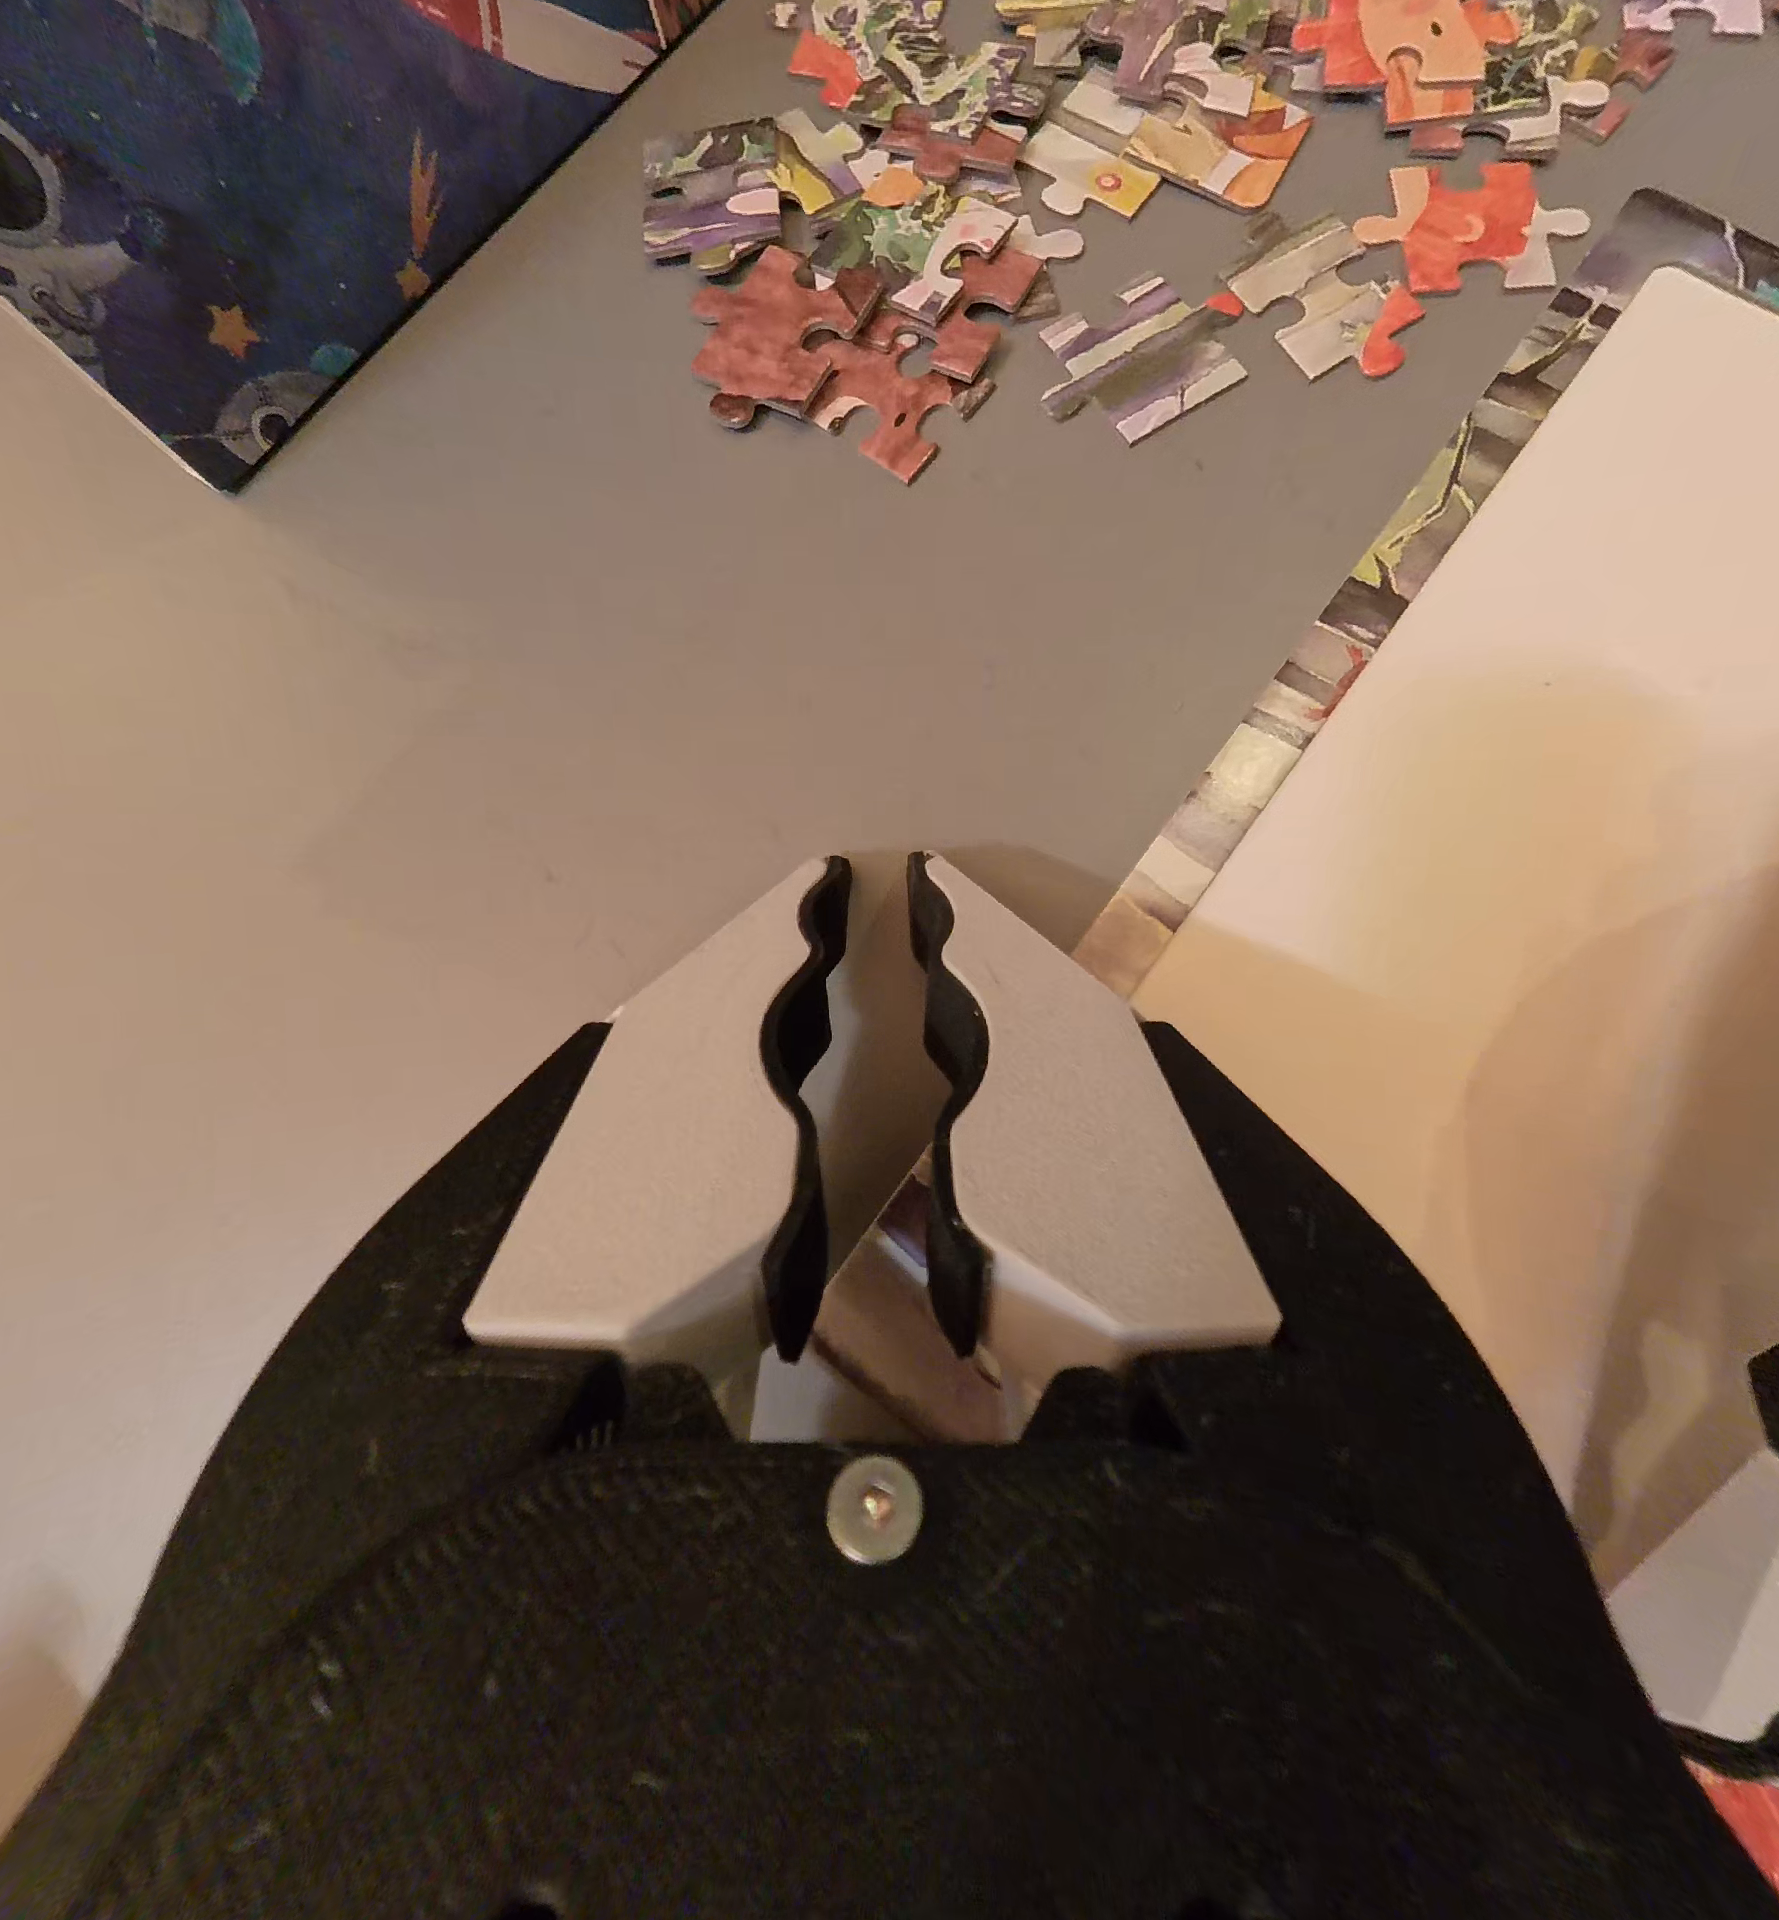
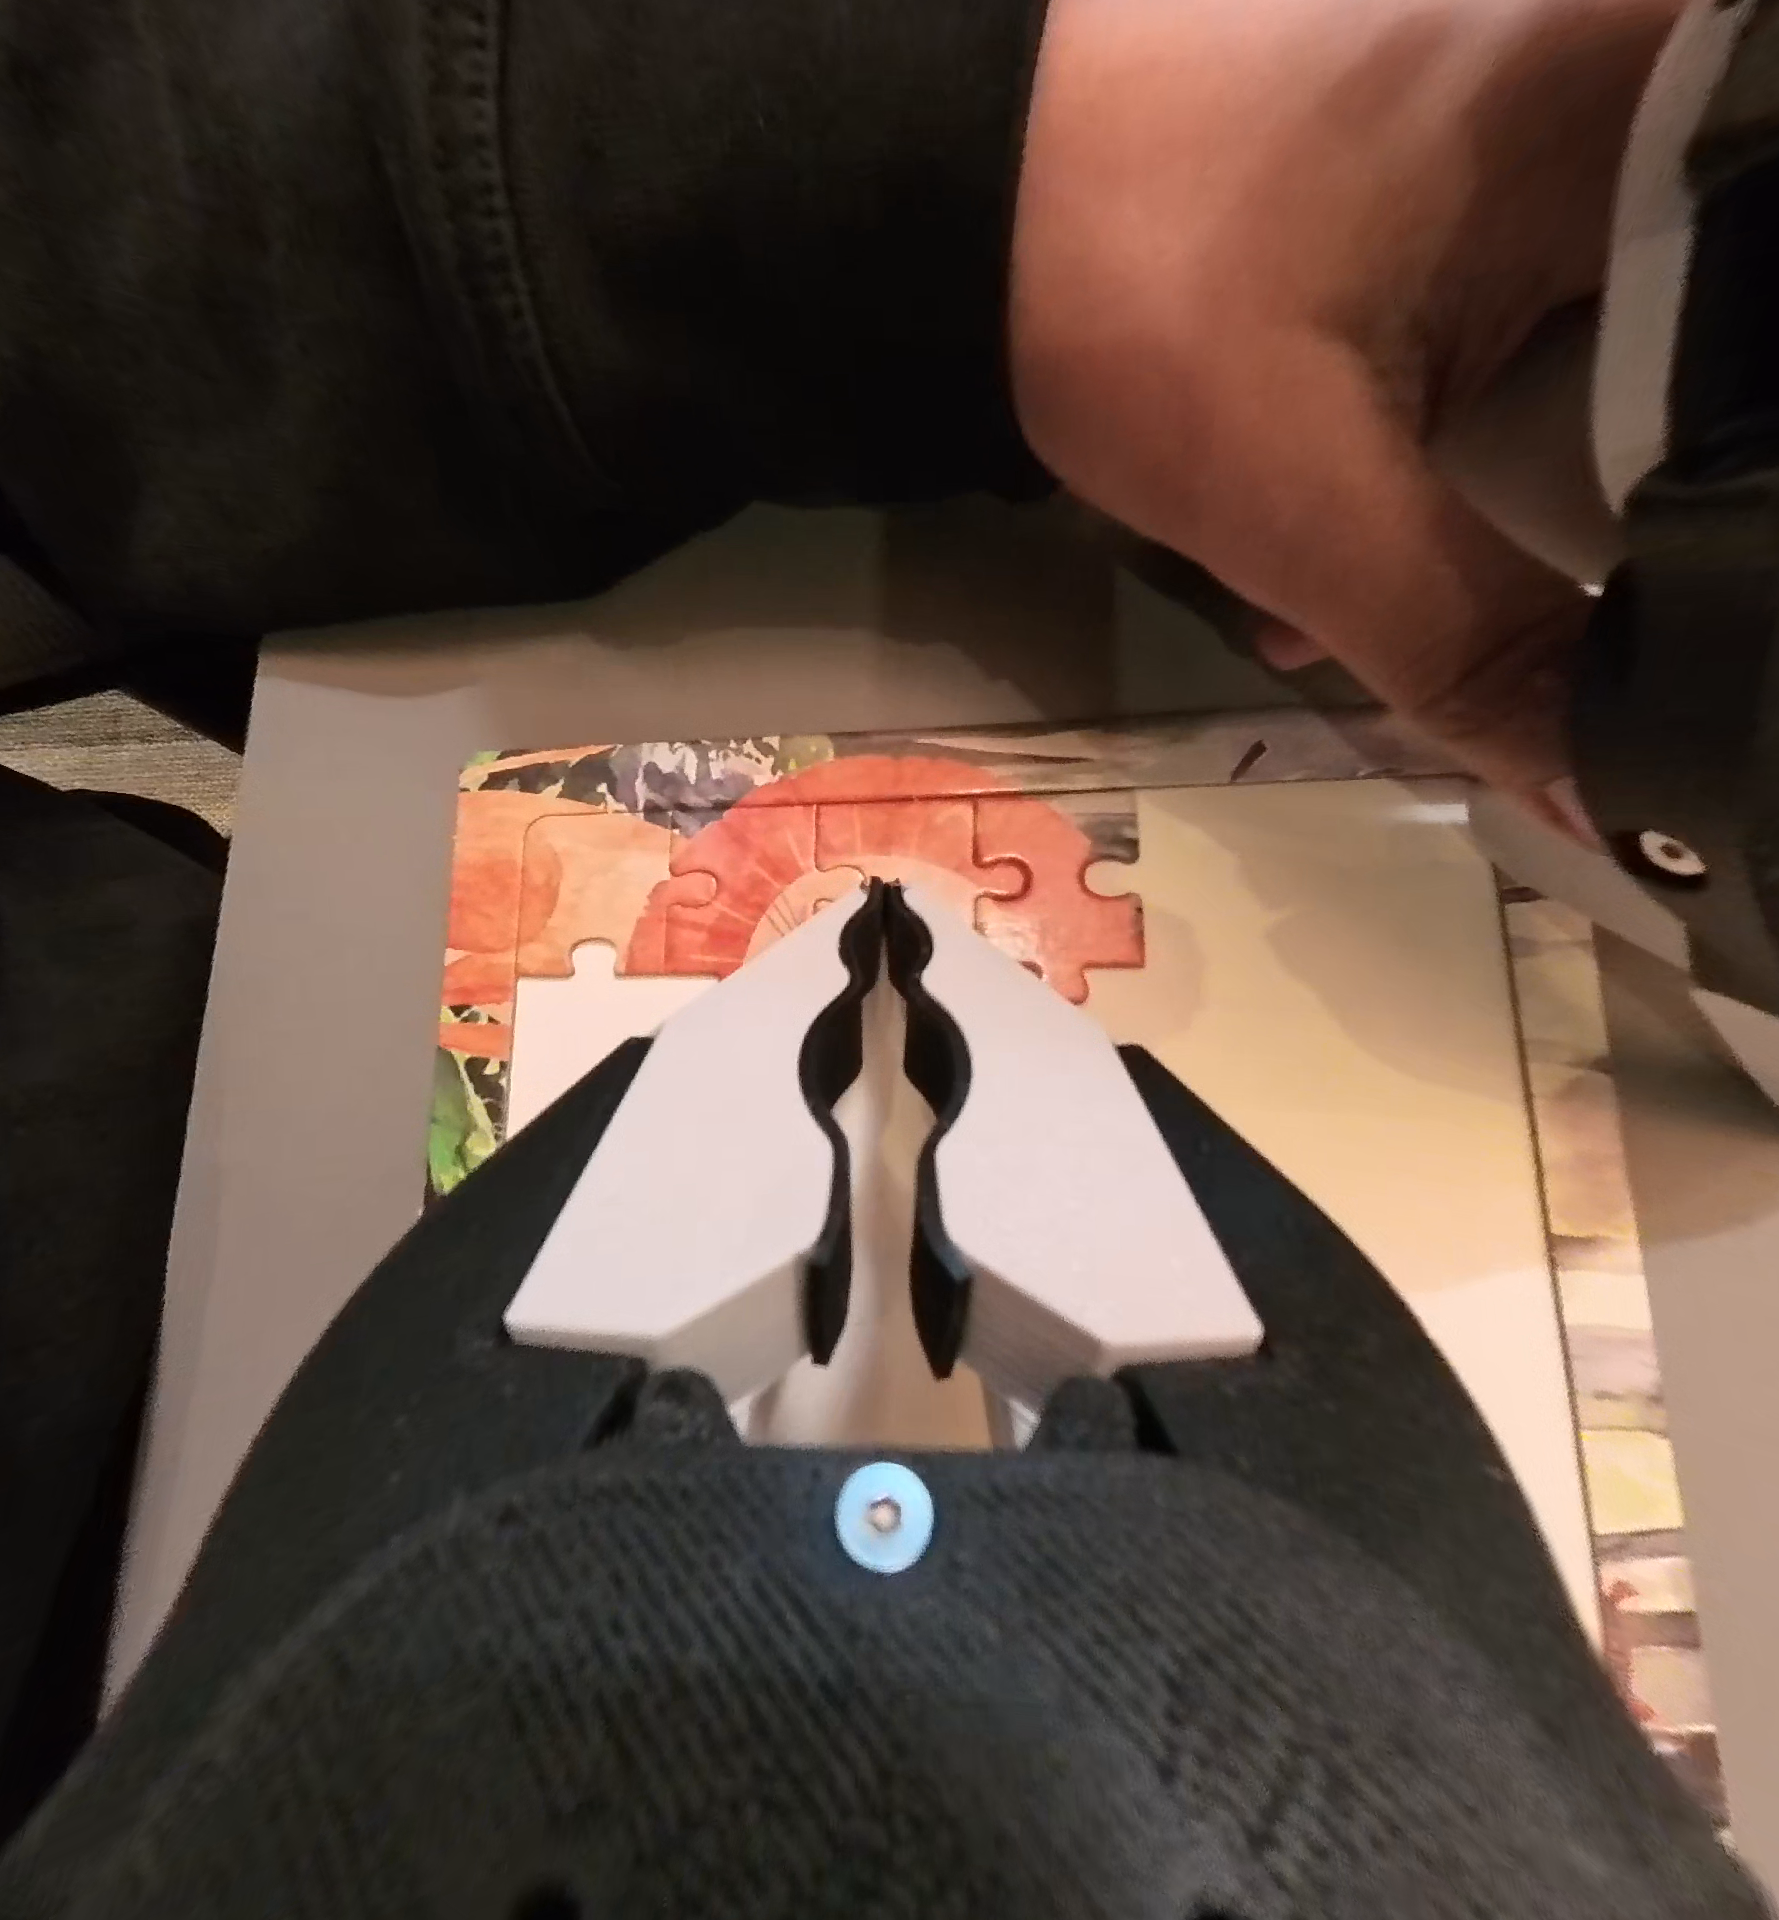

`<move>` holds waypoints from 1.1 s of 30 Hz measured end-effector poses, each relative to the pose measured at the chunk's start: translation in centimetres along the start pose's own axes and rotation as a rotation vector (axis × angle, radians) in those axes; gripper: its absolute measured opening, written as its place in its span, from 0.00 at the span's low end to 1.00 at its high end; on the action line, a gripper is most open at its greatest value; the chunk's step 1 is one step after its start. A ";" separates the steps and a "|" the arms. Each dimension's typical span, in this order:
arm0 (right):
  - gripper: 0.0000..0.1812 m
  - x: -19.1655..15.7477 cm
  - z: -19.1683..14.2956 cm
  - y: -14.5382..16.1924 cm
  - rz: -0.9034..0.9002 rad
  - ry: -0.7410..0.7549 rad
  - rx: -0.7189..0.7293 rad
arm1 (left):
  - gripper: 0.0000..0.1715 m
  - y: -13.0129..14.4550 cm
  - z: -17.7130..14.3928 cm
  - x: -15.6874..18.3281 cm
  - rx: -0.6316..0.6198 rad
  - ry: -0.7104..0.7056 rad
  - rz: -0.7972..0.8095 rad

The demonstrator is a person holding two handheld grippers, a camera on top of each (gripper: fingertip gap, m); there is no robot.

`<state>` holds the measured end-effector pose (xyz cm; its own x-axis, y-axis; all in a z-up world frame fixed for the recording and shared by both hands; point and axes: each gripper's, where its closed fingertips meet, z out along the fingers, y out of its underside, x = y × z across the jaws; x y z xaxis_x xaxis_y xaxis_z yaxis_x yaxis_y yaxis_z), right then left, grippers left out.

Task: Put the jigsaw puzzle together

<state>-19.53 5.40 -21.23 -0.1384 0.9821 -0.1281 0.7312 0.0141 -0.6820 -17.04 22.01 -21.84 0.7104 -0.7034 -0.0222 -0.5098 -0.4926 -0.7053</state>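
Note:
The puzzle tray has a painted border [image 1: 1384, 623] around a white inner board [image 2: 1280, 1143]. A few joined orange pieces [image 2: 864, 842] sit in its corner nearest the person. My right gripper [image 2: 882, 888] is shut and empty, with its tips down over these joined pieces. My left gripper [image 1: 874, 862] has only a narrow gap between its jaws and holds nothing. It is low over another corner of the tray. It also shows in the right wrist view [image 2: 1695, 883], held by a hand [image 2: 1280, 364]. Loose pieces [image 1: 968, 208] lie in a heap on the grey table, far ahead of the left gripper.
A dark blue puzzle box [image 1: 189, 208] with a space picture lies at the far left. A bare stretch of grey table [image 1: 552, 623] lies between the left gripper and the heap. The person's dark clothing [image 2: 449, 312] fills the far side of the right wrist view. About 15 centimetres separates my left fingertips from my right. My right tips are about 20 centimetres from the painted border [image 1: 1384, 623], my left tips only 10 centimetres.

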 end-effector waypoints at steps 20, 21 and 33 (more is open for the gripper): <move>0.00 2.7 -0.8 0.4 0.016 0.134 0.010 | 0.07 0.0 0.0 0.0 0.000 0.001 0.000; 0.00 2.7 -1.0 0.4 0.025 0.129 0.020 | 0.07 0.0 0.0 0.0 0.000 0.000 0.000; 0.00 2.6 -1.7 0.2 0.035 0.113 0.059 | 0.07 0.0 0.0 0.0 -0.001 0.001 0.004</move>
<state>-18.62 8.24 -20.45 -0.0350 0.9967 -0.0733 0.6934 -0.0286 -0.7200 -17.03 21.96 -21.85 0.7080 -0.7058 -0.0246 -0.5132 -0.4902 -0.7045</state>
